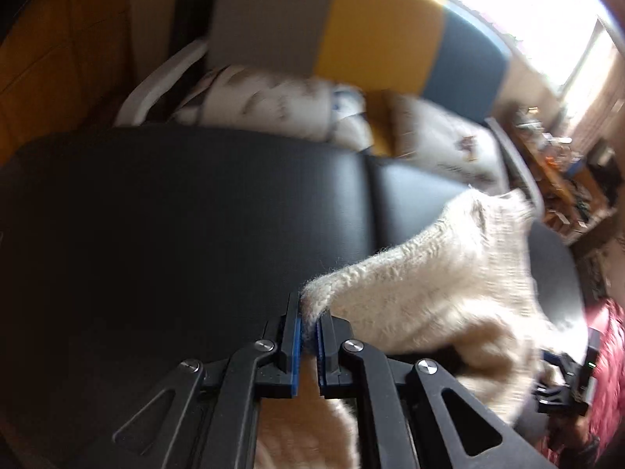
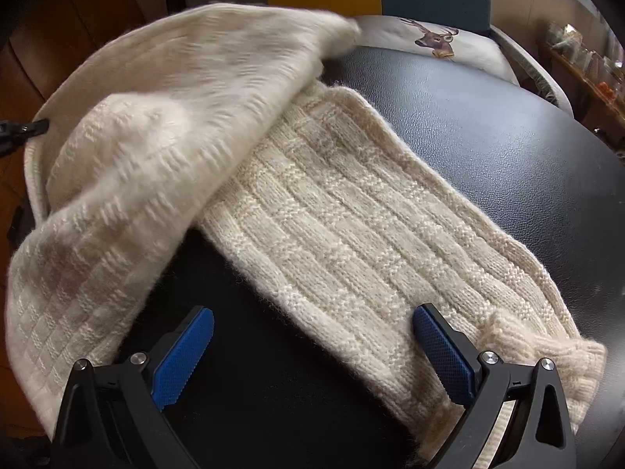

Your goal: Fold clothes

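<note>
Nearest the left wrist camera, the left gripper (image 1: 309,314) was pinching a fuzzy edge of the cream knit sweater (image 2: 312,203), its blue pads pressed together on the wool, probably so the fabric could be carried across for a fold. The right gripper (image 2: 312,336) stood spread wide and empty just above a ribbed sleeve lying flat on the black padded table (image 2: 508,148), apparently ready to hold or smooth it. Beyond, the sweater's body billowed up off the table, with a deer-print cushion (image 2: 429,39) behind it.
</note>
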{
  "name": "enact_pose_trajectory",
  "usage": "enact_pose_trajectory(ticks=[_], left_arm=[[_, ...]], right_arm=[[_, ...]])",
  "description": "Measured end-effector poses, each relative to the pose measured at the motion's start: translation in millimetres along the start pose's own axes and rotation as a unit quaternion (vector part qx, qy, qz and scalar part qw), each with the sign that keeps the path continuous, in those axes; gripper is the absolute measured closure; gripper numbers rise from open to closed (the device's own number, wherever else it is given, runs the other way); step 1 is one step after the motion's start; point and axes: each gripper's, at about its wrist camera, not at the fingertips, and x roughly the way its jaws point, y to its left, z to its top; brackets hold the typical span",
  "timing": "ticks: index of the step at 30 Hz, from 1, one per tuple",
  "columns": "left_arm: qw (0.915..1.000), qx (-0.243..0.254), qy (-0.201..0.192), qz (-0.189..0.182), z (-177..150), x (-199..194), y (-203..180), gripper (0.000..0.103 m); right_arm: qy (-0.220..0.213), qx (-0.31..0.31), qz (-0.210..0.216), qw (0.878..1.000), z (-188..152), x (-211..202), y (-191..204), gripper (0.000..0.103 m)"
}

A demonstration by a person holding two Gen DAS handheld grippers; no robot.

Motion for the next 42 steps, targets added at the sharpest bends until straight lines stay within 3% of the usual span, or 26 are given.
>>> enact_pose_trajectory(ticks=[4, 7, 10, 13, 17, 21, 25, 30, 35, 38, 40, 42], left_arm=[[0.9969, 0.003, 0.043, 0.066, 5.9, 46.2, 20.1, 0.096], [0.9932, -0.024, 0.085, 0.076, 1.7, 70.8, 36.5, 0.088], [0.9954, -0.048, 0.050, 0.067, 2.0, 43.0, 43.6, 0.081], [0.9967, -0.048, -0.014, 0.064, -7.0, -8.2, 34.4, 0.083], [0.9975, -0.003, -0.046, -0.054, -46.0, -55.3, -8.1, 0.082], [0.9916, 0.065, -0.013, -0.111, -98.7, -46.2, -71.2, 0.082], [0.9798, 0.096, 0.021, -0.174, -144.6, -28.5, -122.4, 0.082], [0.9840, 0.105, 0.070, -0.126, -184.0, -0.5, -150.0, 0.082], [0.9867, 0.095, 0.058, -0.118, -179.5, -2.2, -151.0, 0.079], [0.9877, 0.111, 0.019, -0.109, -182.7, -35.1, -163.7, 0.083], [0.9832, 0.137, -0.011, -0.120, -186.3, -58.4, -181.5, 0.081], [0.9697, 0.208, -0.020, -0.127, -200.0, -71.6, -215.4, 0.079]], right_arm=[[0.009, -0.011, -0.017, 1.000, 1.5, 3.2, 5.4, 0.000], [0.014, -0.011, -0.021, 1.000, 3.3, 4.1, 6.9, 0.000], [0.019, -0.008, -0.016, 1.000, 5.5, 3.3, 5.6, 0.000], [0.017, -0.007, -0.010, 1.000, 6.3, 1.9, 4.3, 0.000], [-0.007, 0.016, 0.007, 1.000, 12.6, -8.6, -1.0, 0.000], [-0.041, 0.056, 0.033, 0.997, 29.1, -20.1, -10.7, 0.000], [-0.022, 0.070, 0.008, 0.997, 37.9, -4.3, -9.9, 0.000], [0.012, 0.052, -0.069, 0.996, 33.1, 20.6, -18.8, 0.000], [0.020, 0.060, -0.084, 0.994, 25.3, 16.6, -44.4, 0.000], [0.022, 0.072, -0.095, 0.993, 21.9, 13.6, -64.2, 0.000], [0.025, 0.082, -0.104, 0.991, 21.3, 12.2, -76.6, 0.000], [0.026, 0.094, -0.106, 0.989, 22.0, 11.7, -87.4, 0.000]])
